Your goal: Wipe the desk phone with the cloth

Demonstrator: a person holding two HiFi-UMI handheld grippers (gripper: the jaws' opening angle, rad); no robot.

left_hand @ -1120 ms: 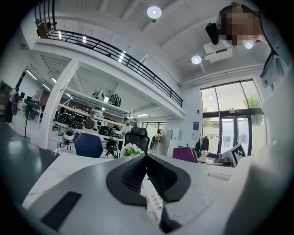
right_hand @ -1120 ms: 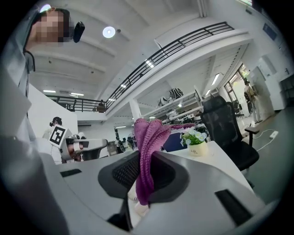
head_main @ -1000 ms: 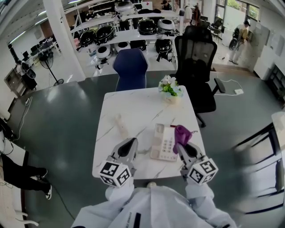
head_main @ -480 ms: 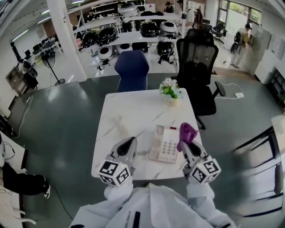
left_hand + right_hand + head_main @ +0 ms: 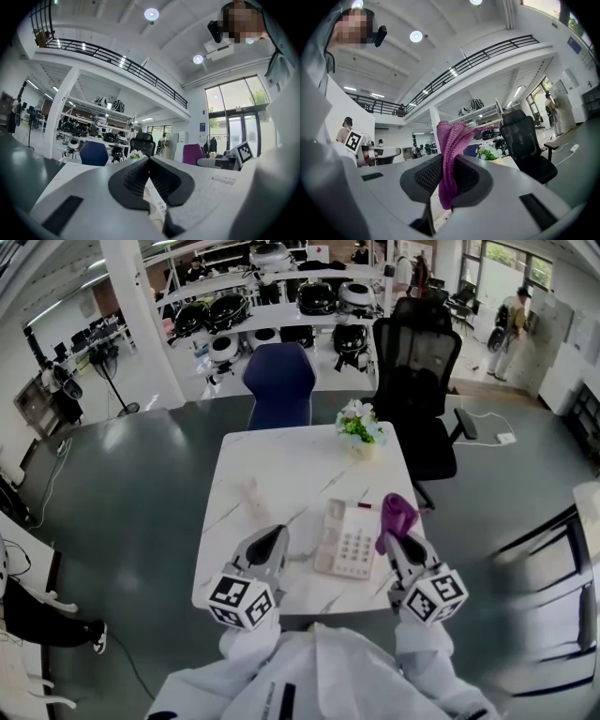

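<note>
A white desk phone (image 5: 346, 540) with a keypad lies on the marble table (image 5: 281, 474) near its front edge. My right gripper (image 5: 398, 538) hovers just right of the phone, shut on a purple cloth (image 5: 396, 515) that sticks up above its jaws; the cloth (image 5: 450, 159) fills the gap between the pads in the right gripper view. My left gripper (image 5: 268, 547) is left of the phone, jaws pressed together with nothing held. In the left gripper view the phone's keys (image 5: 157, 206) show just below the closed left gripper (image 5: 149, 171).
A small flower pot (image 5: 360, 430) stands at the table's far right. A pale object (image 5: 253, 501) lies on the table's left part. A blue chair (image 5: 277, 383) and a black office chair (image 5: 417, 390) stand behind the table.
The right gripper with the cloth has drifted slightly right and toward the table edge, lifting a little off the phone. The left gripper has stayed put.
</note>
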